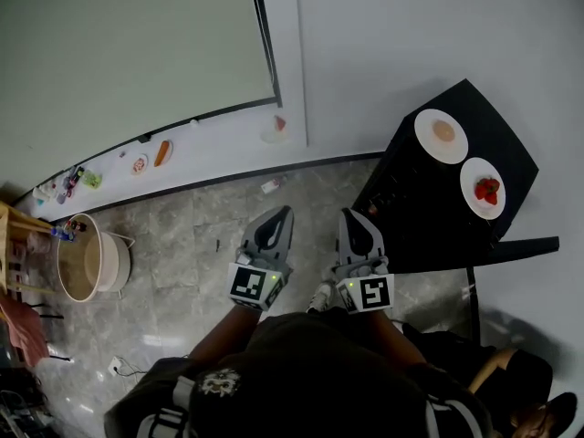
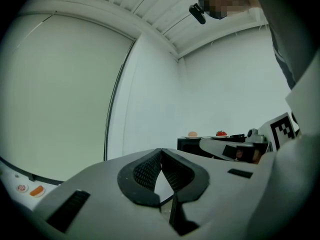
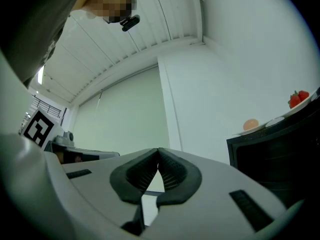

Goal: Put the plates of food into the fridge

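Two white plates stand on a black table (image 1: 429, 203) at the right of the head view: one with a pale round bun (image 1: 443, 133), one with red strawberries (image 1: 486, 190). Both plates also show far off in the left gripper view, bun (image 2: 192, 133) and strawberries (image 2: 221, 133), and in the right gripper view, bun (image 3: 250, 124) and strawberries (image 3: 299, 98). My left gripper (image 1: 283, 212) and right gripper (image 1: 350, 215) are side by side over the floor, left of the table, both shut and empty. In their own views the left gripper (image 2: 161, 151) and right gripper (image 3: 158, 150) have their pads touching.
A white wall and a large pale panel stand ahead. Along the wall's foot lie small plates with a carrot (image 1: 161, 152), a roll (image 1: 139, 164) and a red piece (image 1: 279, 123). A round white tub (image 1: 87, 258) sits on the floor at the left.
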A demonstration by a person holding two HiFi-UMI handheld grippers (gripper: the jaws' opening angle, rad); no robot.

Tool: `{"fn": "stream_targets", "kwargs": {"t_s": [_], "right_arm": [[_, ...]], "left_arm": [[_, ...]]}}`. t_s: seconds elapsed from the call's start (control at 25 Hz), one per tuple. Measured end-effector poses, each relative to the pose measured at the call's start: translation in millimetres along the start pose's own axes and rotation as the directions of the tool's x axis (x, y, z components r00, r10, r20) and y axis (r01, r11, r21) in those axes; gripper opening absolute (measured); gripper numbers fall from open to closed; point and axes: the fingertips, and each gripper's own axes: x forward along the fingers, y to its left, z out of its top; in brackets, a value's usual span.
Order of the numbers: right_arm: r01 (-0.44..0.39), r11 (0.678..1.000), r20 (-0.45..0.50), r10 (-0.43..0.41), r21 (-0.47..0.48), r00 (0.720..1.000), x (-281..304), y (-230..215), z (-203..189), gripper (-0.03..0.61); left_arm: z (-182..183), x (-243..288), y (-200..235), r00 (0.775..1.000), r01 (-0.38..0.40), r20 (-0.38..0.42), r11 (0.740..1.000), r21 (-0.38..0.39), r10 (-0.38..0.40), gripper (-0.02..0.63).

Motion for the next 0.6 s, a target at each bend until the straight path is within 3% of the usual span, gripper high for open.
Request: {"fn": "stream_targets", "kwargs": {"t_s": [0.2, 0.6], "right_arm": [[-0.001, 1.000, 0.012, 0.002, -0.020, 1.000, 12.9, -23.9, 1.7, 0.025], [0.143, 0.988, 0.037, -0.141, -0.059, 0.989, 20.3, -72.4, 12.3, 0.025]], "left_arm": [[-2.9, 24.8, -2.4, 0.999, 0.034, -0.012, 0.997, 0.063, -0.034, 0.022], [-4.7, 82.3, -21.9, 0.985, 0.169, -0.044, 0.985, 0.019, -0.168, 0.023]]}}
